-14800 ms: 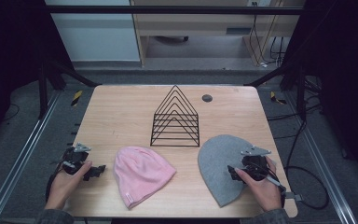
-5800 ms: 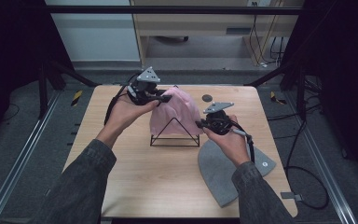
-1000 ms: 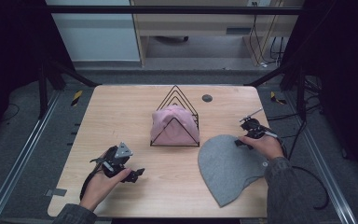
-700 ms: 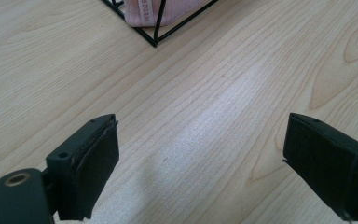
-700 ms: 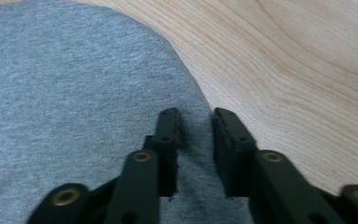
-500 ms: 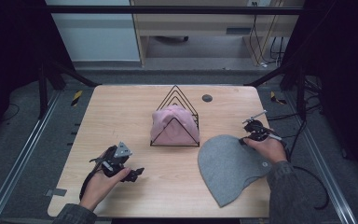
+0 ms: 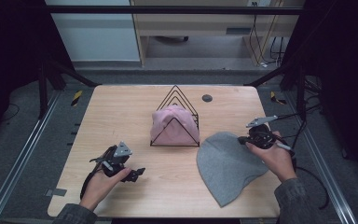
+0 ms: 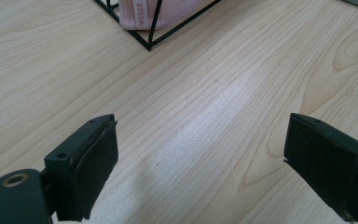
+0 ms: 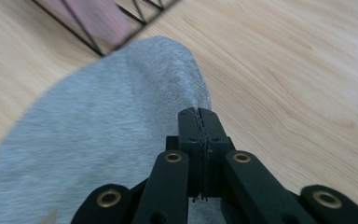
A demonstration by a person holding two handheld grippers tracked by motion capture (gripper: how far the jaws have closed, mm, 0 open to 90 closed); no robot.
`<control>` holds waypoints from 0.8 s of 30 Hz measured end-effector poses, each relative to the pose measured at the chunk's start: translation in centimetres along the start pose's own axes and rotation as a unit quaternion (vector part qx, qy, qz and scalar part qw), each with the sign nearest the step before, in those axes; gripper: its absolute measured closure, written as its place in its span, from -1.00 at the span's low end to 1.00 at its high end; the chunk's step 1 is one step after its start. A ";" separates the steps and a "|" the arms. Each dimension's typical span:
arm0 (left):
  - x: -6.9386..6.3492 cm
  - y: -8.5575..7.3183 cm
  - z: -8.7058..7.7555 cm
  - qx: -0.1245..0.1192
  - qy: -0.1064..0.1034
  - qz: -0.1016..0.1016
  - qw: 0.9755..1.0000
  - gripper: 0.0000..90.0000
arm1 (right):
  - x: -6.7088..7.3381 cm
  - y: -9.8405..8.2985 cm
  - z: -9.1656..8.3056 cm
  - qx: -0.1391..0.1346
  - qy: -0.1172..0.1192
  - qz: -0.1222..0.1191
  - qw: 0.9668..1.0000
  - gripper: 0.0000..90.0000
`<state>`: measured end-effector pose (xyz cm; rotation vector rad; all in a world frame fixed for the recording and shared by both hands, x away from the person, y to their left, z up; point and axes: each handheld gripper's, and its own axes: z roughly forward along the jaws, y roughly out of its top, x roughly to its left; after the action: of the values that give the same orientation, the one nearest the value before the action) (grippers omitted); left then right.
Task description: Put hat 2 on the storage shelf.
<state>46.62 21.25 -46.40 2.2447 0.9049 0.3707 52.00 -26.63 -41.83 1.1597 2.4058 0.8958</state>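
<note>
Two knitted hats are counted: one grey hat point(image 7: 226, 163) lying on the tabletop point(image 7: 121, 116) and one pink hat point(image 7: 173, 125) set in the rack. One black wire rack point(image 7: 177, 95) is shown. One small dark round object point(image 7: 207, 98) is seen near the far edge. Two handheld grippers are present, the left gripper point(image 7: 133, 173) and the right gripper point(image 7: 243, 139), one per hand.

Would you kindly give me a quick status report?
Right gripper shut on grey beanie edge. Left gripper open over bare table. Pink beanie in wire rack.
</note>
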 end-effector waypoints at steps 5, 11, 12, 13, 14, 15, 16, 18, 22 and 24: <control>0.0 0.0 0.0 0.000 -0.008 -0.002 1.000 -0.81 | 1.9 0.9 -1.7 -0.029 0.018 -0.023 0.999 1.00; -0.2 0.1 0.2 0.001 -0.015 0.002 1.000 -0.81 | 4.2 2.4 -3.4 -0.045 0.040 -0.051 0.997 1.00; -0.3 0.1 0.2 0.001 -0.016 0.002 1.000 -0.81 | 4.5 2.7 -3.7 -0.046 0.040 -0.056 0.997 1.00; -0.3 0.1 0.2 0.002 -0.018 0.002 1.000 -0.81 | 4.7 2.9 -3.9 -0.049 0.041 -0.060 0.996 1.00; -0.3 0.1 0.2 0.002 -0.019 0.003 1.000 -0.81 | 5.0 3.2 -4.1 -0.052 0.043 -0.064 0.996 1.00; -0.3 0.1 0.2 0.001 -0.021 0.002 1.000 -0.81 | 5.3 3.5 -4.4 -0.055 0.045 -0.066 0.995 1.00; -0.4 0.1 0.2 -0.001 -0.023 0.001 1.000 -0.81 | 5.6 3.7 -4.6 -0.058 0.047 -0.070 0.995 1.00; -0.4 0.1 0.2 -0.005 -0.027 0.000 1.000 -0.81 | 6.2 4.3 -5.1 -0.064 0.051 -0.078 0.994 1.00; -0.6 0.2 0.3 -0.009 -0.038 0.002 0.999 -0.81 | 7.4 5.7 -6.2 -0.079 0.058 -0.094 0.991 1.00; -0.8 0.3 0.3 -0.012 -0.044 0.003 0.999 -0.81 | 8.1 6.5 -6.7 -0.086 0.060 -0.103 0.989 1.00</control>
<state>46.30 20.39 -46.42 2.2228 0.8442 0.2817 47.23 -19.82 -32.59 0.7980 2.4301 1.1055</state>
